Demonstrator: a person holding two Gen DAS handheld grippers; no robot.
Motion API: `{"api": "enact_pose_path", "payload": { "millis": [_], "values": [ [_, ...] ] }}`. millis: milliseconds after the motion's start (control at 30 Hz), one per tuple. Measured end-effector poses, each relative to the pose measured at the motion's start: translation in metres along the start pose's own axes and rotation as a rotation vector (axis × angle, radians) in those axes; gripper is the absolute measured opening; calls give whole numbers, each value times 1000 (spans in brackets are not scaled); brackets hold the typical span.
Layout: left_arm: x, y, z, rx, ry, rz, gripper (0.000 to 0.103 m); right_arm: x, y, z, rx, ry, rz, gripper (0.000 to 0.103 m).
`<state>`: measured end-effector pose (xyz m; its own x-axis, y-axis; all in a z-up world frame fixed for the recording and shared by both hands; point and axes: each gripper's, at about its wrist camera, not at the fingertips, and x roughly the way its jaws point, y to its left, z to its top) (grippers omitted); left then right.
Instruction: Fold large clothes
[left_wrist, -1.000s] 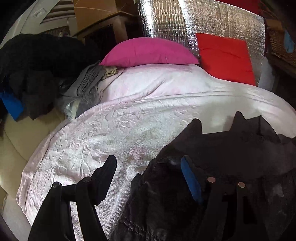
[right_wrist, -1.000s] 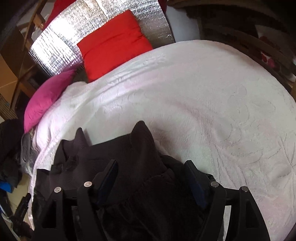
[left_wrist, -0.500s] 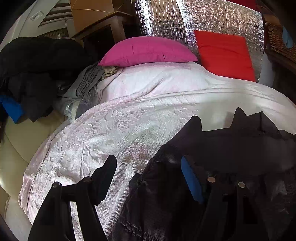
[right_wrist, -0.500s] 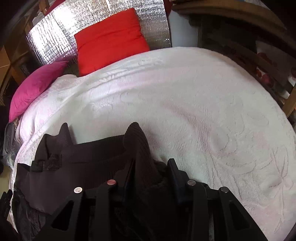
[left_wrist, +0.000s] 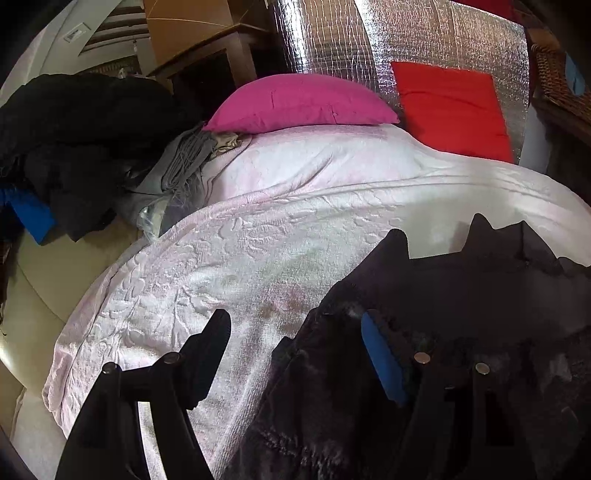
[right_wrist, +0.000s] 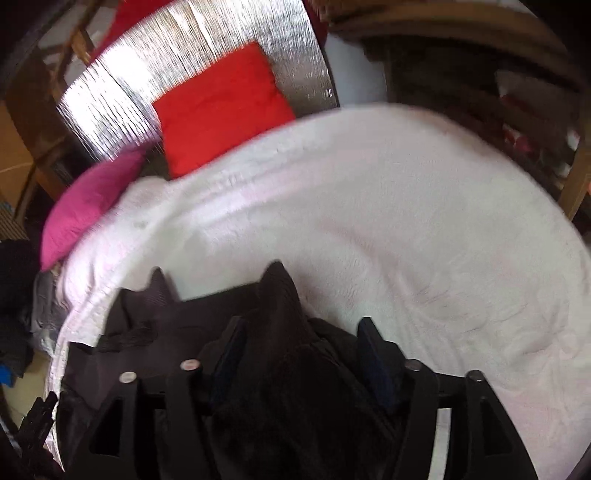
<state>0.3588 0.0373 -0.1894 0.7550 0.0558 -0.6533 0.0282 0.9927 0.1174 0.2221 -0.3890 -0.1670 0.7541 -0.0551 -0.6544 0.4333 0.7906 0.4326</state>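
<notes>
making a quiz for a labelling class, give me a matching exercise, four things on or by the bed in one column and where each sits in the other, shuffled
Things
1. dark garment
2. pink pillow
3. red cushion
4. grey clothes

Places
A. leaning against the silver foil panel
B. heaped off the bedspread's left edge
C. spread on the near part of the bedspread
D. lying at the head of the bed

Pairs: 1-C, 2-D, 3-A, 4-B
</notes>
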Motion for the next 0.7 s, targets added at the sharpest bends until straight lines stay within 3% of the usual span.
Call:
{"api": "enact_pose_path", "payload": {
  "millis": [100,267,333,433,567,633,700],
  "values": [
    [-16,9,-6,-3,-10,-28,74,-27,-4,-10,-24,-28,21,77],
    [-43,44,-25,-40,-12,-101,76,-63,-28,-39,-6,1,72,77],
    [-45,59,-34,-64,5,-153,83,-73,-45,-51,29,23,114,77],
    [-38,83,-53,-126,60,-308,85,-77,-78,-63,118,78,203,78],
    [-9,102,-66,-278,181,-591,85,-61,-110,-69,188,181,318,80],
    [-1,96,-67,-298,221,-665,85,-47,-115,-73,197,246,369,82],
    [7,87,-65,-286,256,-742,86,-33,-109,-76,152,297,356,82]
  ]
}}
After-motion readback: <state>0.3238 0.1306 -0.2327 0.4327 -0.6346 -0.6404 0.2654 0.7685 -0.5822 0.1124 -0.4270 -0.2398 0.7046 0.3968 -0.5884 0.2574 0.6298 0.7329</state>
